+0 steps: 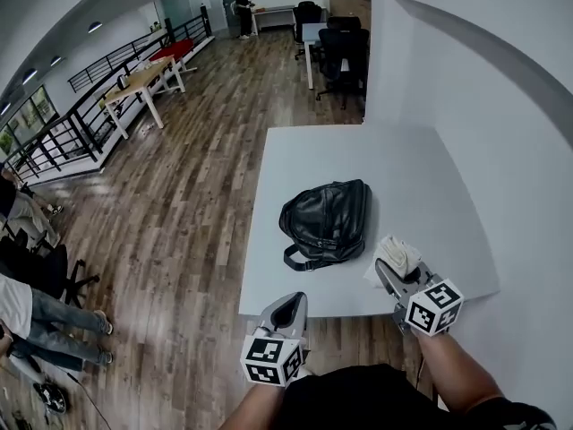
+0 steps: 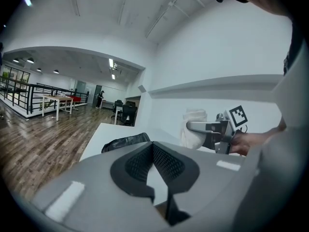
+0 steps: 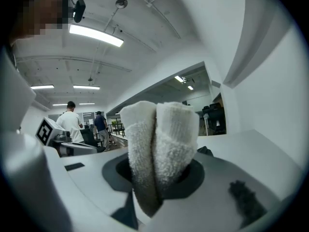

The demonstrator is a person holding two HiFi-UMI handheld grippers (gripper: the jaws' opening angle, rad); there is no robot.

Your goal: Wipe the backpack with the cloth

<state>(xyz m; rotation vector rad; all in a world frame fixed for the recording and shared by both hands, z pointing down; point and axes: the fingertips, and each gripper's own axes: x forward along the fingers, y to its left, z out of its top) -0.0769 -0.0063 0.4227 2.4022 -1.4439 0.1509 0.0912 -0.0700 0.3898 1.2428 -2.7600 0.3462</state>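
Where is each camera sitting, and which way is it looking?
Head view: on the person's head, looking steeply down at the table, backpack, both forearms, left hand-held gripper and right hand-held gripper.
Left gripper view: on the left hand-held gripper, looking along its closed, empty jaws toward the backpack; the person's right hand shows.
Right gripper view: on the right hand-held gripper, looking along jaws clamped on the cloth.
Shared: head and left gripper views both show backpack and cloth.

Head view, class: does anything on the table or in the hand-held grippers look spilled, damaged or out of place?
Nothing stands out. The backpack lies intact on the table; the right hand-held gripper holds the cloth, the left hand-held gripper nothing.
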